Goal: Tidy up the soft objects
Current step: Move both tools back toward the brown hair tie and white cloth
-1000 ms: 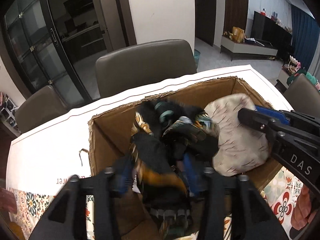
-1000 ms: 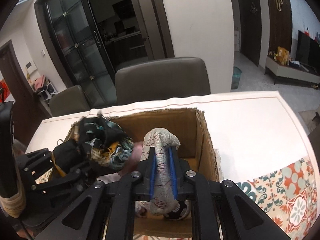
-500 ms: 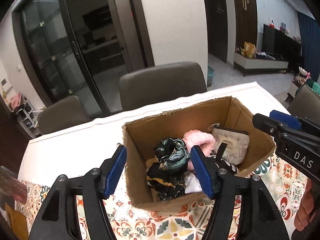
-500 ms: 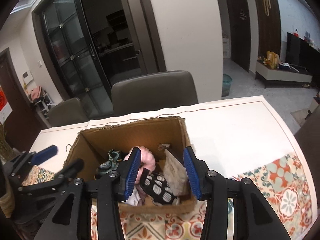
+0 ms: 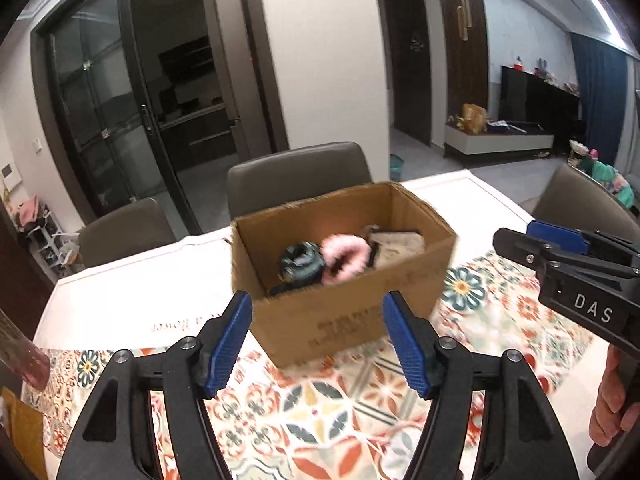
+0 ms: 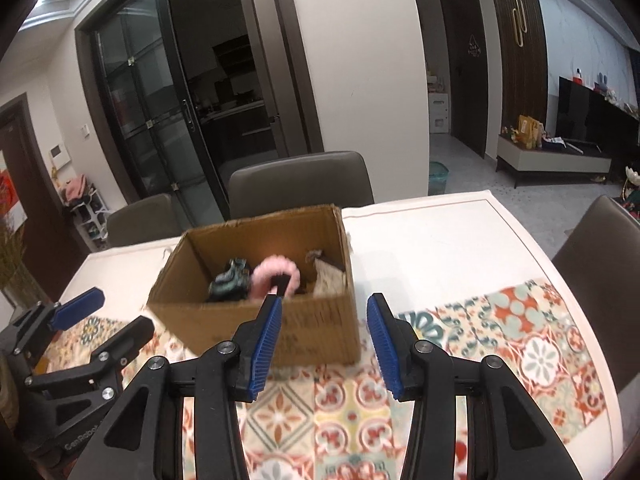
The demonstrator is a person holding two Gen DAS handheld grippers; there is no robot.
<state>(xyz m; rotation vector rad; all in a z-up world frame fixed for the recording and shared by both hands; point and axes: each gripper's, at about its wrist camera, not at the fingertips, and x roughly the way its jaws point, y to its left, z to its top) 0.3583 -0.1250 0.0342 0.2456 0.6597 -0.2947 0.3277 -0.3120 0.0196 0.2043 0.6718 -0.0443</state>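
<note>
An open cardboard box [image 5: 352, 320] stands on the table and also shows in the right wrist view [image 6: 304, 328]. Inside lie a dark patterned scarf [image 5: 300, 260], a fluffy pink item [image 5: 346, 254] and a beige pouch [image 5: 400, 244]; the right wrist view shows the scarf [image 6: 232, 280], the pink item [image 6: 276, 270] and the pouch [image 6: 330, 282]. My left gripper [image 5: 322, 336] is open and empty, in front of the box. My right gripper [image 6: 324, 336] is open and empty, also in front of the box. It shows at the right of the left wrist view [image 5: 560, 248].
A patterned floral runner [image 5: 320, 408] covers the near part of the white table [image 6: 432, 240]. Grey chairs [image 5: 298, 172] stand behind the table, another chair [image 6: 600, 252] at the right. A red object [image 5: 24, 356] lies at the left edge.
Both grippers let go of their items in the box, opened and drew back and up. The scarf and the pouch now lie in the box.
</note>
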